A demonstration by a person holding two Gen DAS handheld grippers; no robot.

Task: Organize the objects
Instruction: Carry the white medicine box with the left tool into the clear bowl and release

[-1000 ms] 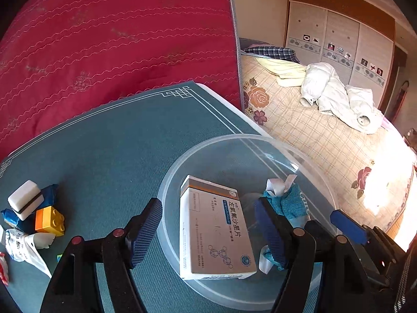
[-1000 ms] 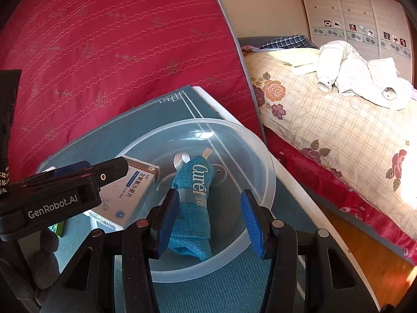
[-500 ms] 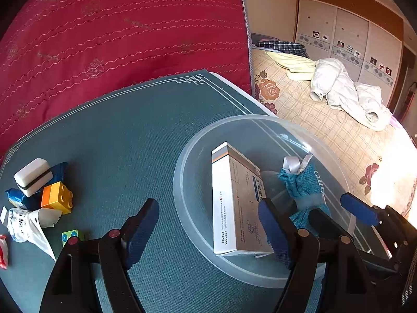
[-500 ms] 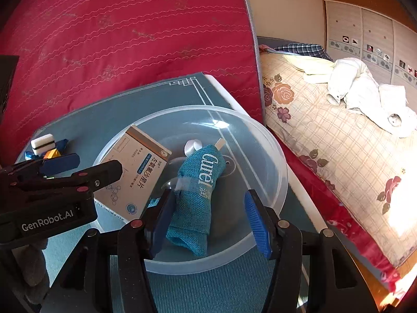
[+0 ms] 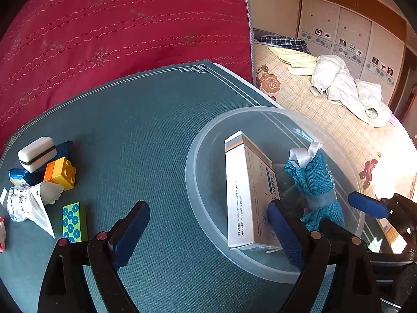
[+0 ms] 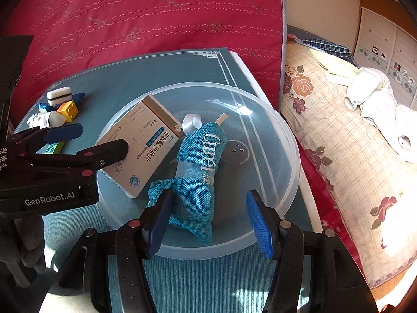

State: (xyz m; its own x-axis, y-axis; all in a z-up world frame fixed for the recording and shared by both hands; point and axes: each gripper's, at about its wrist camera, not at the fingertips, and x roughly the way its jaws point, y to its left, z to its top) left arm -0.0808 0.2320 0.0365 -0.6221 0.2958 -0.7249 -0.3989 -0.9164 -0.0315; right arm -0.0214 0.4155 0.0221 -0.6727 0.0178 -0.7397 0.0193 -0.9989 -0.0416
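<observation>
A clear plastic bowl (image 5: 189, 174) (image 6: 294, 143) sits on the teal mat at the right. Inside it, a white and tan medicine box (image 5: 239, 190) (image 6: 140, 151) rests tilted on its long edge against a teal drawstring pouch (image 5: 315, 182) (image 6: 200, 172) with a white ribbon. My left gripper (image 5: 207, 230) hangs over the bowl's near left rim. Its jaws are opening wide, and the box stands loose just inside the right finger. My right gripper (image 6: 208, 221) is open at the bowl's near rim, with the pouch's lower end between its fingers and no pad pressing it.
Loose items lie at the mat's left: a white eraser (image 5: 37, 154), a yellow-orange brick (image 5: 61, 173), a white packet (image 5: 26, 203), a green dotted block (image 5: 73, 221). A red quilt (image 5: 117, 26) rises behind the mat. The table's right edge drops towards a bed (image 5: 325, 109).
The left jaws widened off the box, which tipped from flat onto its edge in the bowl. The left gripper shifted left. The right jaws spread off the pouch and the wrist rolled.
</observation>
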